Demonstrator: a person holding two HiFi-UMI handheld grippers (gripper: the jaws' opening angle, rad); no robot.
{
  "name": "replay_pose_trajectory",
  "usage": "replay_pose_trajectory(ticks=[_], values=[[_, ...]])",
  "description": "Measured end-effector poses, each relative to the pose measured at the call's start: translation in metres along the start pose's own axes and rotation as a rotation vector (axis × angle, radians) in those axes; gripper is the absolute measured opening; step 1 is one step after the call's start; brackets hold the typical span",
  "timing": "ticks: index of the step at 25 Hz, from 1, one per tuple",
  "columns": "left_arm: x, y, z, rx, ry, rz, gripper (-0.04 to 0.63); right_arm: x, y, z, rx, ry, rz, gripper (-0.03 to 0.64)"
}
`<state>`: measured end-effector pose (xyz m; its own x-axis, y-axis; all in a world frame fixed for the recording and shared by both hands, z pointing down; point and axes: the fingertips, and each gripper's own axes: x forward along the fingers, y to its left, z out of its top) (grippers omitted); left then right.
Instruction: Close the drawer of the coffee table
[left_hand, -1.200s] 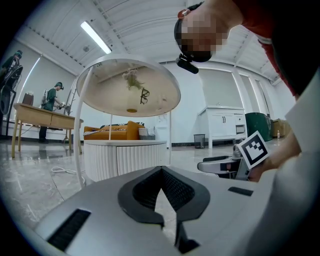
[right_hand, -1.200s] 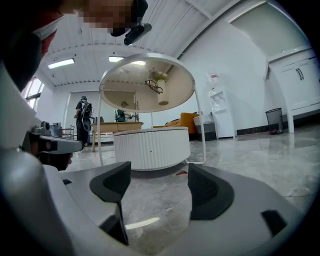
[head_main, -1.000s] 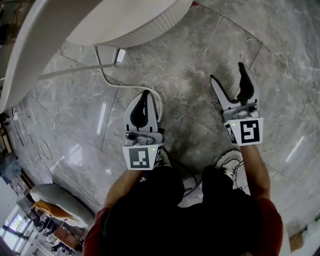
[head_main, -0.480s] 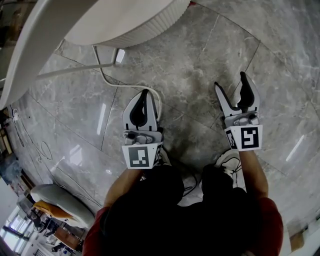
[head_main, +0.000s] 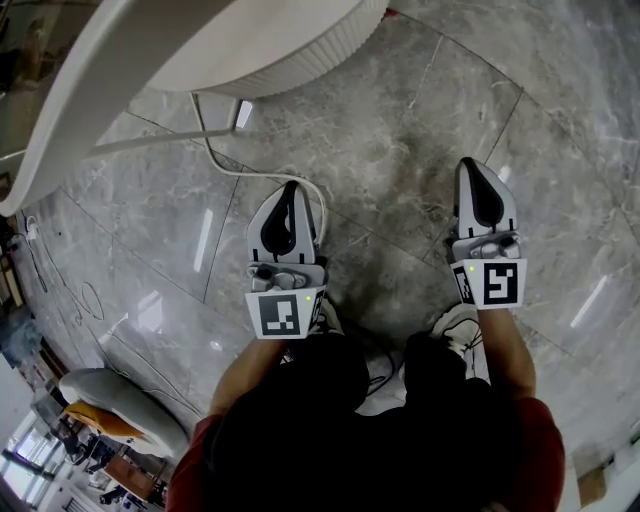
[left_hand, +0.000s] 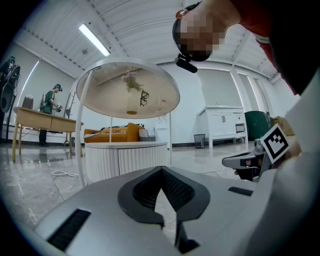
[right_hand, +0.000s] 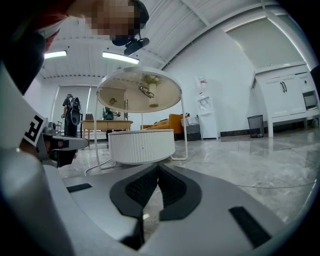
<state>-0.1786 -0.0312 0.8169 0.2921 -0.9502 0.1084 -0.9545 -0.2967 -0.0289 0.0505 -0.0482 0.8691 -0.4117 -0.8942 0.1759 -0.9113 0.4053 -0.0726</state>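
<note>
Closest in, the left claw (head_main: 290, 190) was closed, its black pads meeting at the tips with nothing between them; its own view showed the same (left_hand: 161, 170). Beside it and well apart, the right claw (head_main: 474, 172) had just been closing, and its jaws now met tip to tip, empty as well (right_hand: 158, 168). Both pointed roughly level over the grey marble floor (head_main: 400, 130), held out ahead of the person's shoes (head_main: 455, 325). A white cable (head_main: 228, 170) curled across the floor just past the left claw, running toward the coffee table (head_main: 280, 55). That table stood ahead and well apart from both claws. It was a white ribbed drum (left_hand: 125, 157) under a round tinted glass top (left_hand: 127, 90), which was carried on thin white legs. Its drawer (left_hand: 142, 159) appeared to sit flush with the ribbed wall (a vertical seam (left_hand: 118, 161) marked one edge), though at that distance it was hard to be sure. Farther back were an orange sofa (left_hand: 112, 132), a white cabinet (left_hand: 222, 122) and, at the far left, a wooden table (left_hand: 42, 117) with a person (left_hand: 48, 102) standing by it.
</note>
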Motion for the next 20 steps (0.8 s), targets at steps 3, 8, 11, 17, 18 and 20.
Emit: replay_pose_trajectory(ticks=[3, 8, 11, 17, 18, 20], values=[[-0.001, 0.0, 0.001, 0.033, -0.004, -0.016, 0.012, 0.001, 0.0, 0.002, -0.004, 0.0, -0.007, 0.023], [-0.001, -0.007, 0.026, 0.118, -0.026, -0.072, 0.012, 0.0, -0.003, 0.03, 0.018, -0.027, -0.036, 0.023], [0.001, 0.0, 0.06, 0.149, -0.055, -0.066, 0.012, -0.006, -0.007, 0.061, 0.039, -0.042, -0.059, 0.023], [0.001, 0.02, 0.142, 0.162, -0.044, -0.024, 0.012, -0.027, -0.008, 0.145, 0.029, -0.02, -0.092, 0.023], [-0.001, 0.022, 0.154, 0.16, -0.032, -0.016, 0.012, -0.03, -0.004, 0.163, 0.023, -0.02, -0.092, 0.023], [-0.01, 0.026, 0.181, 0.146, -0.002, 0.009, 0.012, -0.035, 0.005, 0.197, 0.024, -0.016, -0.087, 0.023]])
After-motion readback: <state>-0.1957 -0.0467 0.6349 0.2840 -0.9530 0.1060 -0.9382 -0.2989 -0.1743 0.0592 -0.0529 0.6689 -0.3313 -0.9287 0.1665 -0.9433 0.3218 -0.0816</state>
